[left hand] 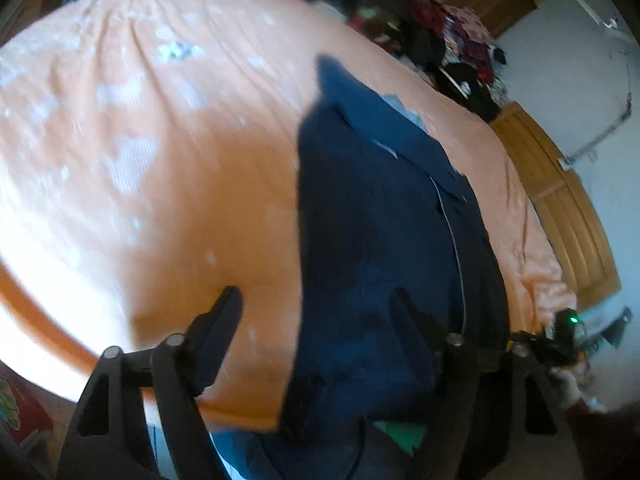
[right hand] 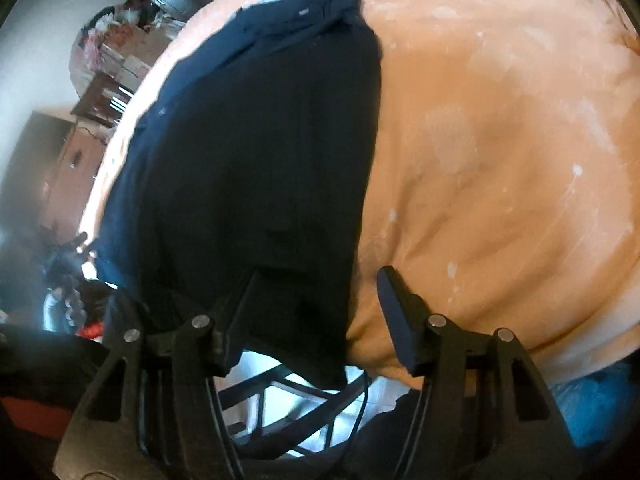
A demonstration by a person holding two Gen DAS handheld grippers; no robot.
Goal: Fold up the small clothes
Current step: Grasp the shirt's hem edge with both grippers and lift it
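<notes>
A navy blue garment (left hand: 380, 208) lies lengthwise on the orange bedspread (left hand: 160, 160), its near end hanging over the bed's edge. My left gripper (left hand: 316, 312) is open; the garment's left edge runs between its fingers, and the right finger (left hand: 412, 320) is over the cloth. In the right wrist view the same garment (right hand: 260, 140) looks almost black. My right gripper (right hand: 318, 292) is open and straddles the garment's right edge, left finger (right hand: 244, 304) on the cloth side. Each gripper shows faintly in the other's view, the right one (left hand: 560, 332) and the left one (right hand: 68, 256).
A pile of mixed clothes (left hand: 452, 40) sits past the bed's far end. Wooden furniture (left hand: 560, 200) runs along the bed's right side. Below the near edge are a dark chair frame (right hand: 288, 396) and a blue bag (right hand: 592, 404).
</notes>
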